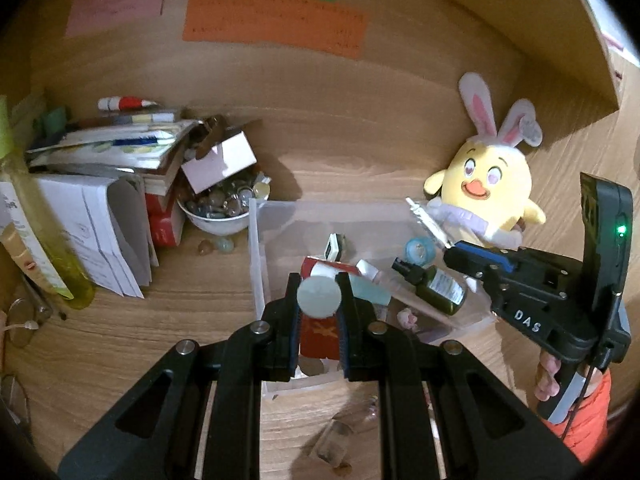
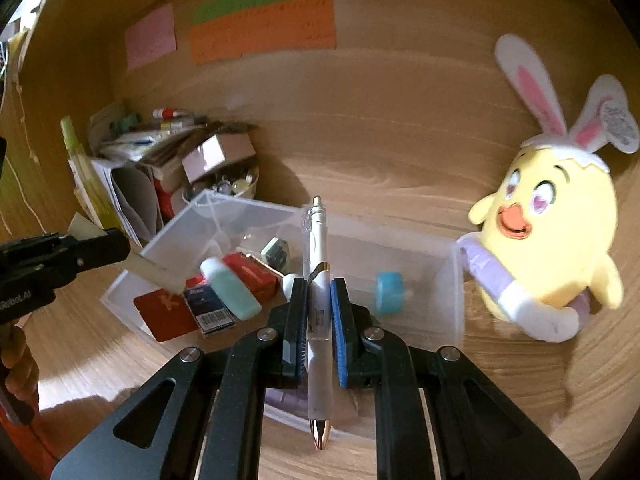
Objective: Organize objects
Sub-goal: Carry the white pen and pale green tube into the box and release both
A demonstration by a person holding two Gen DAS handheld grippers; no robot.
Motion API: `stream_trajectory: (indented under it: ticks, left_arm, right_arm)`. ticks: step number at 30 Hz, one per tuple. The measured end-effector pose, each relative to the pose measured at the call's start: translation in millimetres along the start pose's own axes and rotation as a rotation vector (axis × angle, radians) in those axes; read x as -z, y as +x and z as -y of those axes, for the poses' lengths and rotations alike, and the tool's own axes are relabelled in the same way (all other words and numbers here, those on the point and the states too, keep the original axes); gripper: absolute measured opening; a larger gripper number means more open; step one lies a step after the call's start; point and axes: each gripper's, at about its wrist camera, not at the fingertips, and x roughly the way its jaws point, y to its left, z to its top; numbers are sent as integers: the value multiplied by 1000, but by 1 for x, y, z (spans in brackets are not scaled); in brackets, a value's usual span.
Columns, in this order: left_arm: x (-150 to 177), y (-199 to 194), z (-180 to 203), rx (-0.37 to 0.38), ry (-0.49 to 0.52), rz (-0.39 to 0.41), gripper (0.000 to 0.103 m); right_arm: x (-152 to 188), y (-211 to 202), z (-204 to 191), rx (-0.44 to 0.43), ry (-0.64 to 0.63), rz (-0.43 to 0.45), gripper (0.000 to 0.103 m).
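Two handheld grippers hover over a clear bin (image 2: 452, 280) on a wooden desk. The right gripper (image 2: 319, 312) has its fingers clamped on a white pen (image 2: 319, 264), held lengthwise along them, clicker end pointing away over the bin. The left gripper (image 1: 319, 304) has its fingers pressed on a pale round-ended tube (image 1: 319, 296), above the bin's near side. Inside the bin lie a red box (image 2: 250, 274), a teal bottle (image 2: 232, 292) and a blue tape roll (image 2: 389, 292). A yellow plush chick (image 2: 552, 236) sits just beside the bin, on its right.
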Motion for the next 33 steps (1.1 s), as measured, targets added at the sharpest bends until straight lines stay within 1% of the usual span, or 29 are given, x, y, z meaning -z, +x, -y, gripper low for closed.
stream_trajectory:
  ticks: [10, 17, 18, 19, 20, 22, 23, 25, 28, 33]
  left_arm:
    - [8, 23, 5, -10, 30, -63, 15]
    - [12, 25, 4, -5, 41, -82, 16]
    - [13, 24, 4, -5, 47, -88, 20]
    - [13, 24, 5, -7, 51, -88, 28]
    - [14, 23, 6, -9, 55, -85, 31]
    - [16, 18, 8, -19, 64, -73, 41]
    - [16, 16, 9, -20, 67, -67, 43]
    - [17, 9, 11, -24, 73, -52, 50]
    - [16, -2, 11, -32, 77, -28, 57]
    - [15, -23, 12, -52, 91, 19, 68]
  right_arm:
    - [4, 29, -12, -7, -36, -64, 10]
    - [6, 37, -14, -11, -45, -97, 11]
    - [7, 37, -14, -12, -45, -101, 11]
    - [6, 37, -14, -13, -45, -106, 11]
    - [6, 36, -14, -14, -44, -110, 11]
    - [6, 35, -14, -16, -42, -114, 13]
    - [6, 33, -14, -20, -38, -116, 15]
    - [5, 29, -14, -25, -32, -108, 24]
    - [5, 16, -15, -23, -32, -81, 33]
    - [6, -10, -18, -28, -31, -32, 38]
